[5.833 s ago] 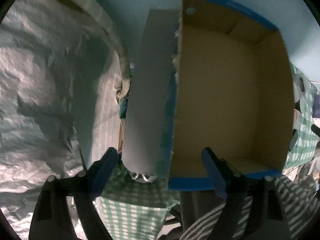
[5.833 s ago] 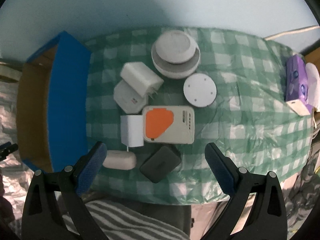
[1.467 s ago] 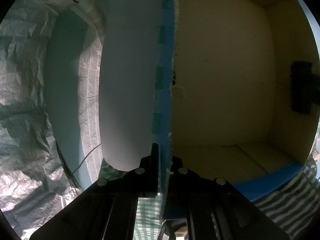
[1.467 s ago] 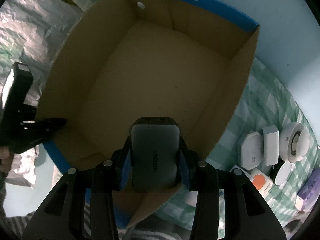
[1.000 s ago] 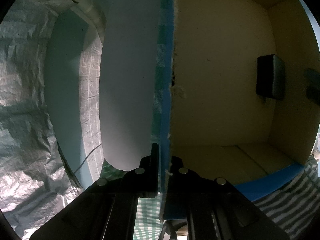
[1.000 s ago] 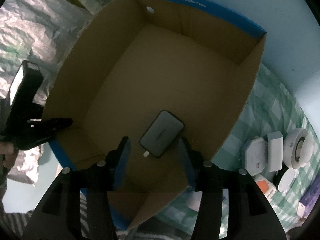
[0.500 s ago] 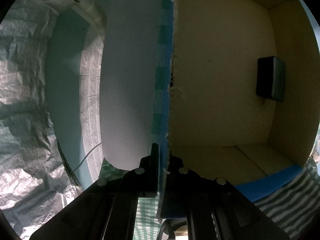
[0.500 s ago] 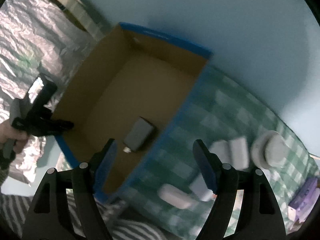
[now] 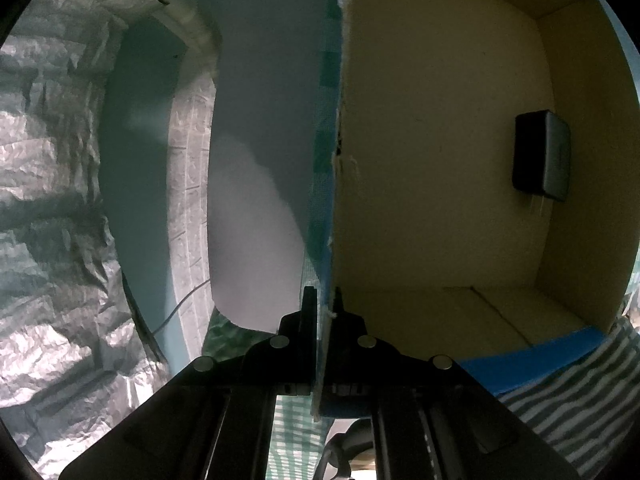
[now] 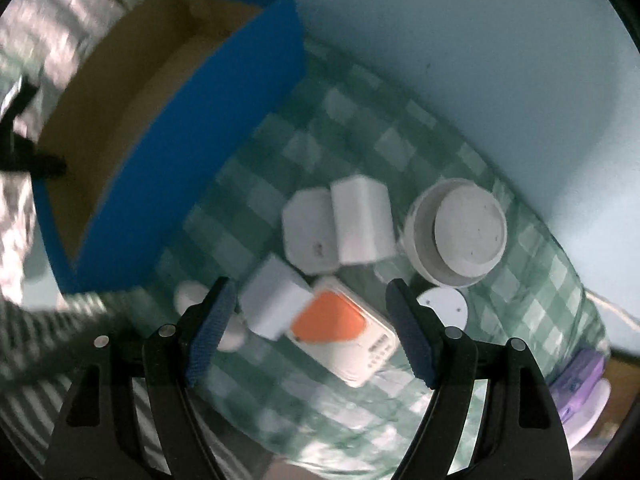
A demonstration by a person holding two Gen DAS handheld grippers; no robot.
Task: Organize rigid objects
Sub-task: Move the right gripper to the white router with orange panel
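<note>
My left gripper (image 9: 321,304) is shut on the left wall of the blue cardboard box (image 9: 420,184). A dark grey power bank (image 9: 541,156) lies inside on the box floor near the right wall. My right gripper (image 10: 312,332) is open and empty above the green checked cloth (image 10: 360,128). Below it lie a white device with an orange patch (image 10: 340,328), a white cube charger (image 10: 274,306), two white adapters (image 10: 336,224), a white round speaker (image 10: 460,236) and a white disc (image 10: 444,308). The box (image 10: 192,92) stands to their left.
A white oval case (image 10: 192,296) lies near the cloth's front edge by the left fingertip. A purple packet (image 10: 576,376) sits at the far right. Crumpled silver foil (image 9: 52,208) fills the left. A pale blue wall (image 10: 440,32) rises behind the table.
My right gripper let go of the power bank inside the box, opened, then swung right out of the box to above the devices on the cloth. My left gripper has kept its hold.
</note>
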